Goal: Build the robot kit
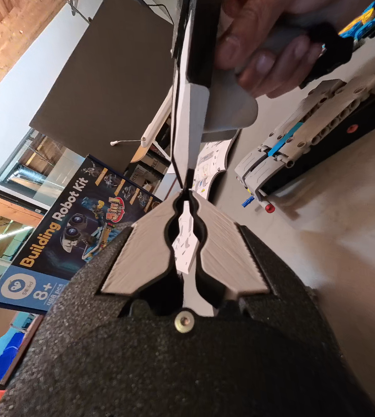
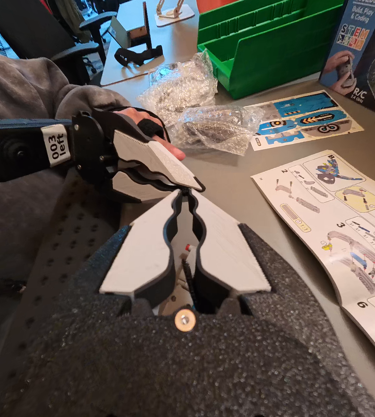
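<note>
Grey table [image 2: 238, 180] fills both views, with office chairs [image 2: 46, 33] beyond its far edge at the upper left of the right wrist view. Open surface lies at the centre of that view, between the gripper tips and a booklet [image 2: 331, 237] spread at the right, whose lower page curls up off the table.

At the frame's centre the left gripper [image 2: 195, 184] and right gripper [image 2: 185, 191] meet tip to tip. The right one's jaws are closed to a point, and whether a tiny piece sits between the tips cannot be told. The left gripper [image 1: 185, 191], held by a hand [image 2: 150, 128] in a grey sleeve, also has its jaws drawn together; in the left wrist view a flat white piece [image 1: 185, 237] shows in the gap between them, and the right gripper [image 1: 182, 140] comes down from the top to touch its tips.

Upper right of the right wrist view holds a green bin [image 2: 267, 52], its contents hidden. Just beside it lie two bubble-wrap bags [image 2: 195, 106] with dark parts inside, then a sticker sheet [image 2: 301, 119], and a blue box [image 2: 360, 54] at the corner.

In the left wrist view a grey-and-black brick model [image 1: 306, 144] rests on the table at the right, a small blue pin [image 1: 247, 200] near it, and the box [image 1: 73, 216] stands at the left.
</note>
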A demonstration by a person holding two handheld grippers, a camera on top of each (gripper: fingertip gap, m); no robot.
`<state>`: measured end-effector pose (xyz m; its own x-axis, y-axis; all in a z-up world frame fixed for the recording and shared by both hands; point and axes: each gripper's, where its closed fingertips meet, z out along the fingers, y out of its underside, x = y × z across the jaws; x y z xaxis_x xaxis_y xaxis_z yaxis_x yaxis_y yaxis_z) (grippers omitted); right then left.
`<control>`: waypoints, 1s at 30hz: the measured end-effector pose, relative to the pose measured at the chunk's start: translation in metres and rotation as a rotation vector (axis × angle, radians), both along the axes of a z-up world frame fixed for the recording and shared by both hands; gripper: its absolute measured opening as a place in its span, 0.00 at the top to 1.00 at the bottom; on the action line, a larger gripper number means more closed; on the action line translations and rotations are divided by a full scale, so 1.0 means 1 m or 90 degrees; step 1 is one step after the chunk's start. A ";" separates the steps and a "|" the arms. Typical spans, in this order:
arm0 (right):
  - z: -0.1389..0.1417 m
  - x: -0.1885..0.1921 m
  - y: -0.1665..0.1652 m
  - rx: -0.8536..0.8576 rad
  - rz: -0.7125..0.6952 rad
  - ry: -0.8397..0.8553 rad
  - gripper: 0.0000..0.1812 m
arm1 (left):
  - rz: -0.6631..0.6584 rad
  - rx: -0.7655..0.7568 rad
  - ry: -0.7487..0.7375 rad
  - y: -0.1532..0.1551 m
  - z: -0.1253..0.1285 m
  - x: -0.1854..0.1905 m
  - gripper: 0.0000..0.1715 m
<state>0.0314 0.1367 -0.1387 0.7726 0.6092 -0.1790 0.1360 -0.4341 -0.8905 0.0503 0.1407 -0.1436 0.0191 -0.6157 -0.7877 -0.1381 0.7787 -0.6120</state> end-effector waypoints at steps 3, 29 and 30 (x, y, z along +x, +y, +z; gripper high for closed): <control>-0.002 0.000 -0.004 -0.023 0.018 0.006 0.98 | -0.010 0.013 0.006 -0.003 -0.002 0.000 0.98; -0.087 0.215 -0.108 -0.588 -0.147 -0.460 0.98 | 0.001 -0.061 0.078 0.012 -0.026 0.005 0.86; -0.087 0.216 -0.109 -0.590 -0.148 -0.464 0.98 | 0.001 -0.061 0.078 0.012 -0.026 0.005 0.86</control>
